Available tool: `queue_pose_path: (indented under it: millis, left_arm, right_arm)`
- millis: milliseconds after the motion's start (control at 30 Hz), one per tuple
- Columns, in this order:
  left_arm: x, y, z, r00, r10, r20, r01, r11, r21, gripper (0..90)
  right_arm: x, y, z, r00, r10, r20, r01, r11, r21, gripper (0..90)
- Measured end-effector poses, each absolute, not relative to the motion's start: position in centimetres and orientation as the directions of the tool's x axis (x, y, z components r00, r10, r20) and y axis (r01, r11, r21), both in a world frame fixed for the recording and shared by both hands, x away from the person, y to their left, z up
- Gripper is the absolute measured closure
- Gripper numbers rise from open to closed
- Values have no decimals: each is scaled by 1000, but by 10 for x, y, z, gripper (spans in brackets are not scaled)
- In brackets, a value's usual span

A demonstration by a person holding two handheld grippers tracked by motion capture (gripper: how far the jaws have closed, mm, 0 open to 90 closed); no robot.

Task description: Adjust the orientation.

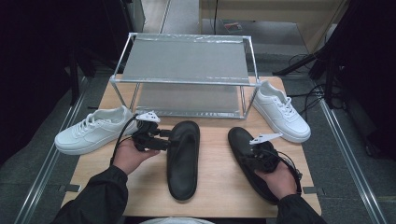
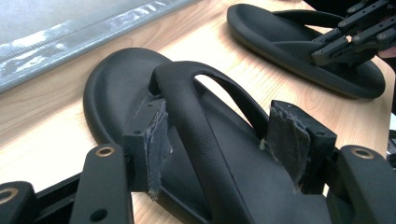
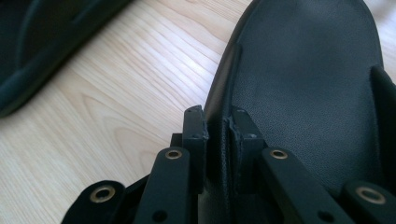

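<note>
Two black flip-flop sandals lie side by side on the wooden table (image 1: 215,172). My left gripper (image 1: 167,139) stands open at the left sandal (image 1: 183,163). In the left gripper view its jaws (image 2: 222,140) straddle that sandal's strap (image 2: 196,116), with the worn pads (image 2: 156,140) apart from it on both sides. My right gripper (image 1: 251,156) is shut on the inner side rim of the right sandal (image 1: 243,144). In the right gripper view the jaws (image 3: 218,140) pinch that rim (image 3: 224,93). The left gripper view also shows the right sandal (image 2: 289,46) and the right gripper (image 2: 345,44) on it.
A metal-framed rack (image 1: 187,60) with two grey shelves stands at the back of the table. One white sneaker (image 1: 93,131) lies at the left edge, another (image 1: 280,111) at the rack's right end. Bare wood (image 1: 215,154) separates the sandals.
</note>
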State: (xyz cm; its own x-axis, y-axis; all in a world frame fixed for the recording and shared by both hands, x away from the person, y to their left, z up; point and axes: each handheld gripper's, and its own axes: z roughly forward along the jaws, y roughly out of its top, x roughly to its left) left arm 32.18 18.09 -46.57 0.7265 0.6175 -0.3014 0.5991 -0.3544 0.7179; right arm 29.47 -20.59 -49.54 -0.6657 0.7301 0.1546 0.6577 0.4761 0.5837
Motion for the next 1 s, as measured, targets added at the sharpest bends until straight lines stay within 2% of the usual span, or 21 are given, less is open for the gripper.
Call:
queue_pose_path:
  millis: [267,767,1000]
  left_arm:
    - [315,191,-467,704,642,-303,612,-332,718,385]
    - [303,206,-467,681,665,-306,619,-299,727,383]
    - [304,204,-467,683,663,-305,620,-305,723,383]
  right_arm:
    - [307,-183,-491,-700,697,160,624,487,611,803]
    - [327,-140,-498,-752,642,150,587,548,596,794]
    - [327,-138,-498,-750,641,163,586,530,613,732]
